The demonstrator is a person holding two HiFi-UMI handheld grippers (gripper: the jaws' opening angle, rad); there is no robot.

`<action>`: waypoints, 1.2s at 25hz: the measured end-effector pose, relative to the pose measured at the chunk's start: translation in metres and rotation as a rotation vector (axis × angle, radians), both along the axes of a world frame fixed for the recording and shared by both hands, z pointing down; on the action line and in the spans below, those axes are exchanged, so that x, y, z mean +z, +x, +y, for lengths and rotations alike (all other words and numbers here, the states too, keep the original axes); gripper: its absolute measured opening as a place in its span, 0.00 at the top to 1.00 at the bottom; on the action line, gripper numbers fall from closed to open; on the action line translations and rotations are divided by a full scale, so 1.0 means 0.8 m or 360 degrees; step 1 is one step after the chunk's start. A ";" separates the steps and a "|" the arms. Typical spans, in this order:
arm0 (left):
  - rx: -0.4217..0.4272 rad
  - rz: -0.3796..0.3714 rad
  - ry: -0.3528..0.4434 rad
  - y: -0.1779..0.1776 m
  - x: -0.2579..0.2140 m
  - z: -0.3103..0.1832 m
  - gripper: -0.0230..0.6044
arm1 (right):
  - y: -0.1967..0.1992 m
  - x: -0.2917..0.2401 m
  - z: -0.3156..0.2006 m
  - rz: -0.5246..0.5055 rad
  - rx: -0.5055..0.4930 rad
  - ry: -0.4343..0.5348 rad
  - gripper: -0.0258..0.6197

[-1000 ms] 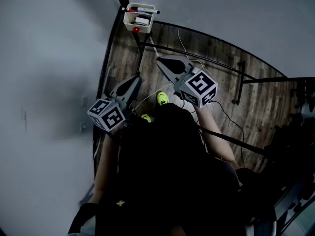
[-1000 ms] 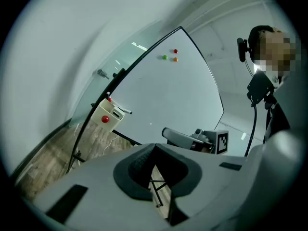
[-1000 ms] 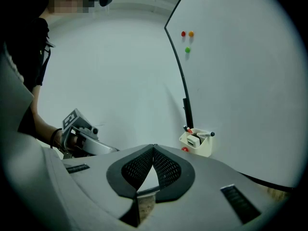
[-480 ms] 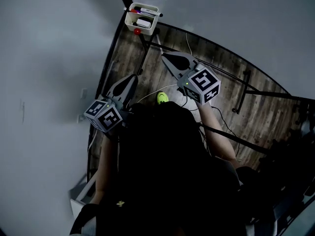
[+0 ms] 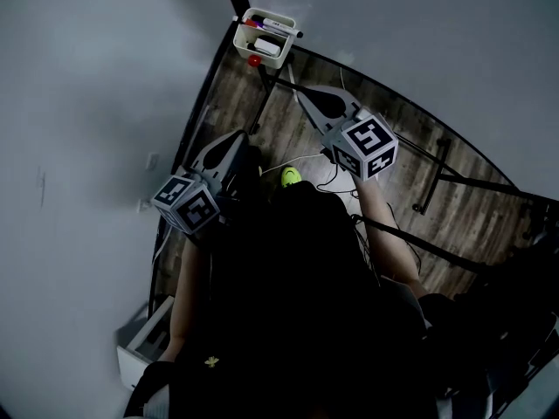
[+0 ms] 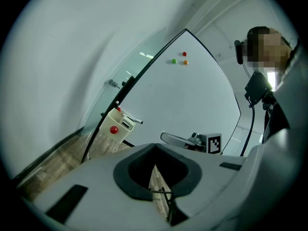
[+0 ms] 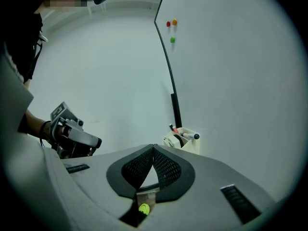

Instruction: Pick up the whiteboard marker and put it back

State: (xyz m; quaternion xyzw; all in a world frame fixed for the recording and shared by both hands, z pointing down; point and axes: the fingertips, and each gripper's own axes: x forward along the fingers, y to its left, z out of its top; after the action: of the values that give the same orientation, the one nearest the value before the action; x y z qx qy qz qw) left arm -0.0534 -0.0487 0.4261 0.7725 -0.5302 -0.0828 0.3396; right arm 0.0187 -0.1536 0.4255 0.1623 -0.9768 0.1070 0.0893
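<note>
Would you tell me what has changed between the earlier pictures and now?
The right gripper has edged forward toward the marker holder; the left gripper barely shifted. Nothing was taken or released: both stay shut and empty, the markers remain in the holder.

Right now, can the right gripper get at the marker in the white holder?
Probably yes: nothing stands between the right gripper and the marker lying across the holder. But its jaws are together and it is apart from the holder.
</note>
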 end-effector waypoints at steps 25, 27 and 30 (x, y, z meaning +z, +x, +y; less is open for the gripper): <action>0.0263 -0.0021 -0.0068 -0.063 0.019 -0.094 0.91 | -0.054 0.029 -0.114 0.0094 0.0253 -0.0076 0.77; 0.0267 -0.0033 -0.0077 -0.069 0.018 -0.096 0.91 | -0.056 0.034 -0.123 0.0122 0.0295 -0.0072 0.69; 0.0246 -0.0015 -0.0100 -0.078 0.020 -0.096 0.91 | -0.056 0.039 -0.135 0.0142 0.0354 -0.0070 0.57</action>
State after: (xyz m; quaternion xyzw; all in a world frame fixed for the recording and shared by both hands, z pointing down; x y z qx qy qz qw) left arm -0.1159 -0.1256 0.4420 0.8005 -0.4729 -0.0361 0.3664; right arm -0.0260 -0.2615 0.4565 0.2723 -0.9453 0.1302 0.1239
